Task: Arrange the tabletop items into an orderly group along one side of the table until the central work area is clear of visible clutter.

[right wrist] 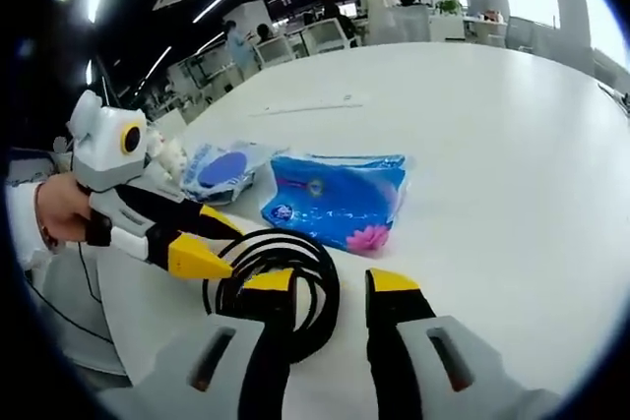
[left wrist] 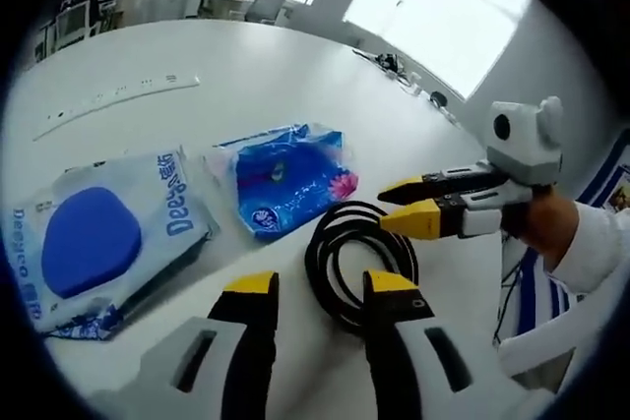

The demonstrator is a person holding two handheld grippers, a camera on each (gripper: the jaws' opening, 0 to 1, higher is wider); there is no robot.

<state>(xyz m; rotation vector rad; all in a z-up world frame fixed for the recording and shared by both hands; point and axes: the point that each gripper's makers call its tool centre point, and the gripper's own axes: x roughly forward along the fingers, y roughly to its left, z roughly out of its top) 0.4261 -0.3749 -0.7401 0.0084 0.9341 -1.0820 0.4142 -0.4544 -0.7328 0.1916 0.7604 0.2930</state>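
Coiled black cable (left wrist: 359, 263) lies on the white surface (left wrist: 246, 76), just beside the blue floral plastic tissue pack (left wrist: 287, 179); the white wipes pack with blue oval lid (left wrist: 94, 238) sits beyond it.

Left hand-held gripper (left wrist: 320, 287): jaws apart, empty, straddling the coil's near edge. Right hand-held gripper (right wrist: 330, 287): jaws apart, empty, one jaw over the coil.

Risk: gripping a single loop could let the coil unwind and drag into the tissue pack.

Legible: "Deeyeo" on the wipes pack.

On the desk (left wrist: 295, 76), in the left gripper view, the cable coil (left wrist: 356, 263) lies just right of the tissue pack (left wrist: 285, 179); the wipes pack (left wrist: 98, 238) lies left of that, a power strip (left wrist: 118, 103) behind them.
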